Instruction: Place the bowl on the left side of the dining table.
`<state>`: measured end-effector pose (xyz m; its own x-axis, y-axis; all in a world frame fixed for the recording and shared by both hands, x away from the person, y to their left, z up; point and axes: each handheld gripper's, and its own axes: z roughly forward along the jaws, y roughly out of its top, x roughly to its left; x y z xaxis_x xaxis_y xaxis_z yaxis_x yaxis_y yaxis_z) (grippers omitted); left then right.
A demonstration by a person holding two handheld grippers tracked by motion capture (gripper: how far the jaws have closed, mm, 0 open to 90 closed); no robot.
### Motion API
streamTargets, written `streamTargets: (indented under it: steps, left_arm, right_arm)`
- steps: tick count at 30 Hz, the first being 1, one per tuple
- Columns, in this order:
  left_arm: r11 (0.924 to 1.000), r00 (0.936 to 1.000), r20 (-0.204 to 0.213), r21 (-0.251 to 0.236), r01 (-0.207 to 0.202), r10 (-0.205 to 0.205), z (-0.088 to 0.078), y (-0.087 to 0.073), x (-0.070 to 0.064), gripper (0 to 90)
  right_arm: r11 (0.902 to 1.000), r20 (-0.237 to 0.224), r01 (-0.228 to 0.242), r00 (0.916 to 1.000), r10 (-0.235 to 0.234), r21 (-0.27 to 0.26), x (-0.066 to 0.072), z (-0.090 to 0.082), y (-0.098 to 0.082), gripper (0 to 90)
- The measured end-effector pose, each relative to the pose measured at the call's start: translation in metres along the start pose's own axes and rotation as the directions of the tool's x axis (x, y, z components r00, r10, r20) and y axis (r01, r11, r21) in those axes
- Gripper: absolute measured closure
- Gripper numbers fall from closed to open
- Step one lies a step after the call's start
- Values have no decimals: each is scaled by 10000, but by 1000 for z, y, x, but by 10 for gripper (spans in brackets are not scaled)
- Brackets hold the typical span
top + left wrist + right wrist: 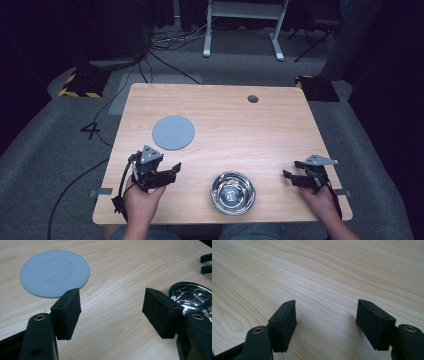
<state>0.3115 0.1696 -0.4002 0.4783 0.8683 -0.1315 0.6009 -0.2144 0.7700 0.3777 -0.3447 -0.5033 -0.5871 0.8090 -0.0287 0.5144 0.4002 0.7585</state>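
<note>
While the person's hands are resting at the near edge of the table, the steel bowl is sitting between the two grippers, its inside mirror-bright so any contents cannot be told. The left gripper is holding its jaws wide apart on nothing, the bowl just right of its fingers. The right gripper is likewise gaping over bare wood. Beyond the left fingers, the grey disc is lying flat; the right gripper view is missing it.

The table was pale wood with wavy grain, the disc flat grey, the bowl shiny silver, both grippers black.
</note>
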Motion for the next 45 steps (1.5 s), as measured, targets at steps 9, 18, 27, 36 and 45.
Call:
streamTargets:
  steps: [9, 18, 27, 36, 45]
  left_arm:
    - [9997, 9984, 538, 152, -199, 190, 6, 16, -14, 310]
    - [9976, 9935, 981, 304, -618, 585, 18, 34, -36, 308]
    - [9920, 9834, 1554, 693, -1055, 937, 37, 44, -57, 306]
    - [9867, 9690, 2139, 778, -1427, 1233, 53, 48, -76, 303]
    - [9764, 9686, 2382, 1817, -1167, 714, 86, 35, -79, 297]
  right_arm:
    - [10000, 8, 1, 10000, -1, 6, 0, 0, 0, 326]
    - [10000, -3, 13, 10000, -13, 16, 0, 0, 0, 327]
    - [10000, 20, -15, 10000, 14, 29, 0, 0, 0, 322]
    - [10000, 29, 4, 10000, -4, 24, 0, 0, 0, 322]
    - [10000, 31, 10, 10000, -10, 26, 0, 0, 0, 321]
